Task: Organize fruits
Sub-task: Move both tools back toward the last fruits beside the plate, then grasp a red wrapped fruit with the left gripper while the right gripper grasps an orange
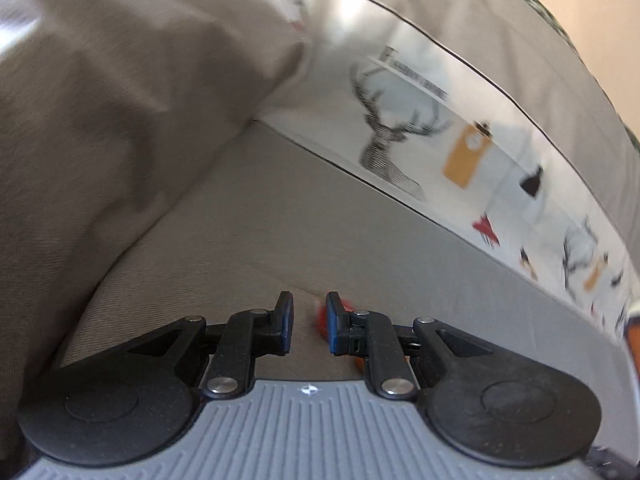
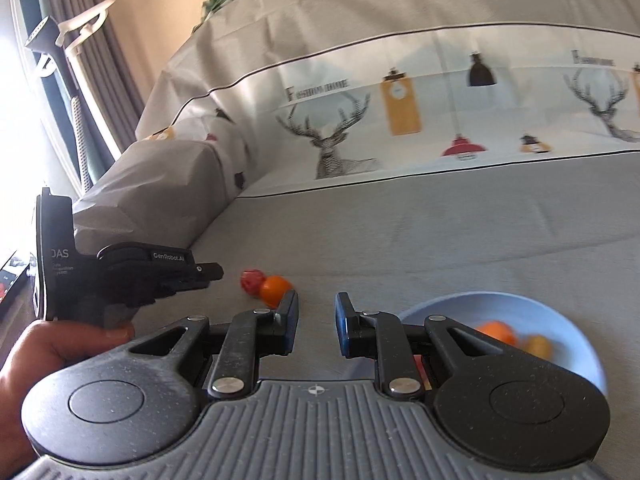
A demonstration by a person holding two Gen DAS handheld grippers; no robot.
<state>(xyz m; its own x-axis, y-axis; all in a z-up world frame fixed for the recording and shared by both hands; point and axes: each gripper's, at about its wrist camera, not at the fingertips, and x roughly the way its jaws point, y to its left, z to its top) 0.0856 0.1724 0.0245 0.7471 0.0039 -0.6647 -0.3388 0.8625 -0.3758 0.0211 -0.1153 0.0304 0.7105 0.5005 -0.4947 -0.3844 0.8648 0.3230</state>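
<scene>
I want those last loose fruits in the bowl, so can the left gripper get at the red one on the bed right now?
Probably yes. The left gripper sits close beside the red fruit with only bare bedsheet between. Its jaws are shut and would have to open first.

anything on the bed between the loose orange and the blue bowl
Only bare grey sheet between the orange and the blue bowl, apart from the right gripper's own fingers, in the right wrist view.
</scene>
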